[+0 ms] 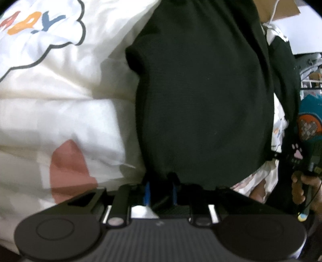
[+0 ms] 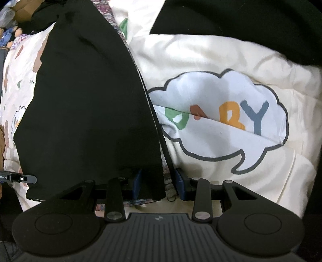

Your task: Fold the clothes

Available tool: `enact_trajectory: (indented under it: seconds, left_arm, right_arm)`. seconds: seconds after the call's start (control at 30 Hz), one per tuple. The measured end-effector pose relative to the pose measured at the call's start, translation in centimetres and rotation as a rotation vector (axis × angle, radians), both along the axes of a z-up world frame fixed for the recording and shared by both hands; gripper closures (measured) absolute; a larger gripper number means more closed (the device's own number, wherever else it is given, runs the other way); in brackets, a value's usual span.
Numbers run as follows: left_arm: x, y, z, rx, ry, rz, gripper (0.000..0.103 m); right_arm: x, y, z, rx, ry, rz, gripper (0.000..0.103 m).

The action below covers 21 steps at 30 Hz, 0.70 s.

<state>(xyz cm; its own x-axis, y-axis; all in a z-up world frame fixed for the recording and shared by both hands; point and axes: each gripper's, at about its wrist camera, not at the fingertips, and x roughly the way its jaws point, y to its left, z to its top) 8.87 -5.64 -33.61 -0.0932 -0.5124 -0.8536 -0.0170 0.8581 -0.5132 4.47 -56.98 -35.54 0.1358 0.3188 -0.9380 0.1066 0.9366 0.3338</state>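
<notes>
A black garment (image 1: 201, 90) lies spread on a cream bedcover (image 1: 60, 96). In the left wrist view its lower hem bunches between the blue pads of my left gripper (image 1: 161, 191), which looks shut on that hem. In the right wrist view the same black garment (image 2: 86, 104) runs up and to the left. Its straight side edge, backed by a patterned strip (image 2: 168, 181), passes between the pads of my right gripper (image 2: 158, 184), which is shut on it. Part of the left gripper (image 2: 20, 178) pokes in at the left edge there.
The cover carries a speech-bubble print with coloured letters (image 2: 221, 116) and a pink patch (image 1: 68, 167). Another dark cloth (image 2: 241, 24) lies at the top right. A hand (image 1: 299, 187) holds the stickered right gripper body (image 1: 308, 129). Cardboard (image 1: 281, 10) and clutter sit beyond the bed.
</notes>
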Motion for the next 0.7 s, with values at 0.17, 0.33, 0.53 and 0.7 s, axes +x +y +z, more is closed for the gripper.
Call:
enact_trajectory:
  seconds: [0.17, 0.33, 0.53, 0.7]
  left_arm:
    - [0.0, 0.5, -0.1, -0.019, -0.001, 0.015, 0.064]
    - [-1.4, 0.0, -1.8, -0.058, -0.009, 0.036, 0.047]
    - [-1.5, -0.7, -1.1, -0.054, -0.018, 0.017, 0.041]
    - [-1.7, -1.2, -0.9, 0.012, -0.018, 0.015, 0.055]
  right_arm:
    - [0.3, 0.4, 0.5, -0.046, -0.003, 0.035, 0.063]
    - [0.1, 0.8, 0.4, -0.060, -0.011, 0.054, 0.061]
    - [0.0, 1.3, 0.5, -0.079, -0.011, 0.039, 0.061]
    - [0.0, 1.9, 0.8, -0.065, -0.012, 0.061, 0.080]
